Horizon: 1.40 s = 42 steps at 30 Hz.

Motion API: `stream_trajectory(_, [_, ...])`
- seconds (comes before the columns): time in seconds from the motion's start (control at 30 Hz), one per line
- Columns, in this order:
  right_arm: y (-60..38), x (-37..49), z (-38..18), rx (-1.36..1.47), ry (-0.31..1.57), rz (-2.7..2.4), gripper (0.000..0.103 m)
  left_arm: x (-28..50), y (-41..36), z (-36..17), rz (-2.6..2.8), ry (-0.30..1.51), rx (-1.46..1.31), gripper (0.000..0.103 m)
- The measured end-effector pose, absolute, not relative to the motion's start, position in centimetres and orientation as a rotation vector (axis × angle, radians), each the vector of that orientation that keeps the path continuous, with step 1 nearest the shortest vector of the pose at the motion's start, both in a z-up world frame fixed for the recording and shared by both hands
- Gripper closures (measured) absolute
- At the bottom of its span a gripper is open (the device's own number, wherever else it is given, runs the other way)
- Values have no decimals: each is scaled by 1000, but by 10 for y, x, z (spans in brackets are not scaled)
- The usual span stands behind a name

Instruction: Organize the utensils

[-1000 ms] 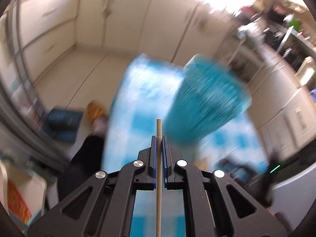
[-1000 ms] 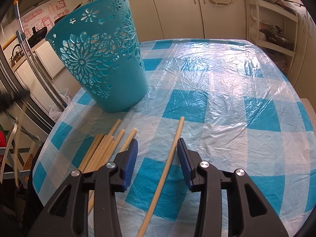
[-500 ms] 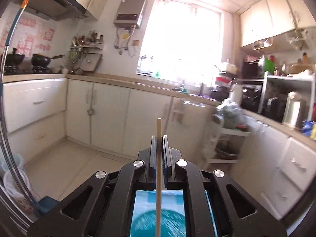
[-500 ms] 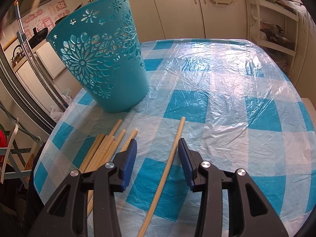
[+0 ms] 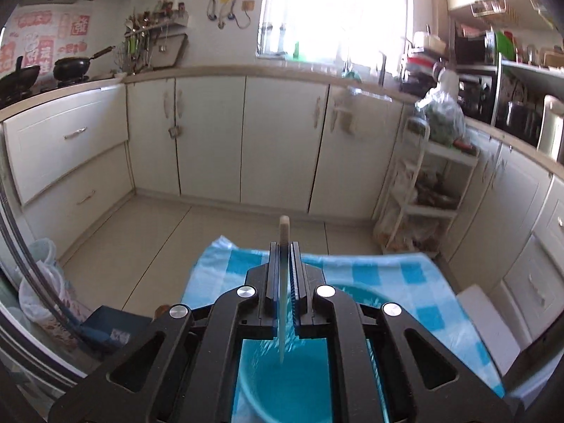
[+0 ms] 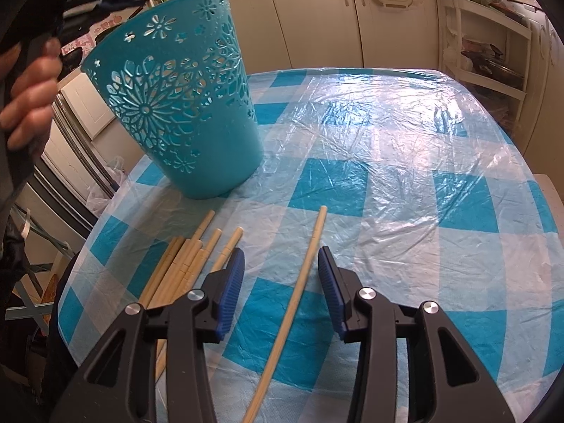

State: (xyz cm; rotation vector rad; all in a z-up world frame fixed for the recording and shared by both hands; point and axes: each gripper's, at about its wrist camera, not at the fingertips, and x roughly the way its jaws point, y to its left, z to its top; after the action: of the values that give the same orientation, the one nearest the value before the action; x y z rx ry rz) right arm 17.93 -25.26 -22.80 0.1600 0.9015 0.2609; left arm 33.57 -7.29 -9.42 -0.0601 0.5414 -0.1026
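Over the teal basket (image 5: 292, 387) on the checked table, the left gripper (image 5: 284, 282) had come to a stop of sorts, with a single chopstick (image 5: 283, 296) standing between its jaws, thick end up and thin tip down inside the basket's mouth. A second before, that same gripper had been swinging across the tablecloth (image 6: 405, 162) with the basket a blur off to one side; half a second before, only the basket's rim showed beneath it. Now the hollow blue inside sat squarely under the stick. The jaws were beginning to part around it, though the gap was a sliver and the chopstick hung between them, slightly blurred, so I judged the drop was just starting. Whether the pads had let go altogether I could not tell.

From the right wrist view, the person's hand (image 6: 28, 95) carrying the left tool had arrived high beside the basket's rim, where nothing had shown before. The right gripper (image 6: 280, 264) had not shifted: its blue pads (image 6: 233, 283) stood half apart, touching nothing, straddling a lone chopstick on the plastic cover (image 6: 299, 282). A loose bundle of chopsticks (image 6: 187, 261) lay just to the left, near the basket's foot.

One stick was about to be filed away, I reckoned, and many were left.
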Motion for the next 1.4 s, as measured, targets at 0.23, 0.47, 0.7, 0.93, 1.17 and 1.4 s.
stream_trajectory(0.23, [-252,180,-227,118,931,215,67,298,-36,-93,-67,581,-97,49])
stream_trajectory(0.47, [-233,191,-226,-92,954,157,94,272,-12,-111,-54,697,-128,33])
stream_trajectory(0.7, [-258,175,-209,136,923,171,98,241,-2,-135,-14,777,-108,22])
stream_trajectory(0.93, [-270,172,-107,303,629,289,98,229,11,-157,-6,859,-137,21])
stream_trajectory(1.17, [-237,220,-26,359,347,335,98,222,9,-162,-15,892,-155,20])
stream_trajectory(1.4, [-210,278,-34,348,317,230,98,215,5,-157,-21,889,-160,18])
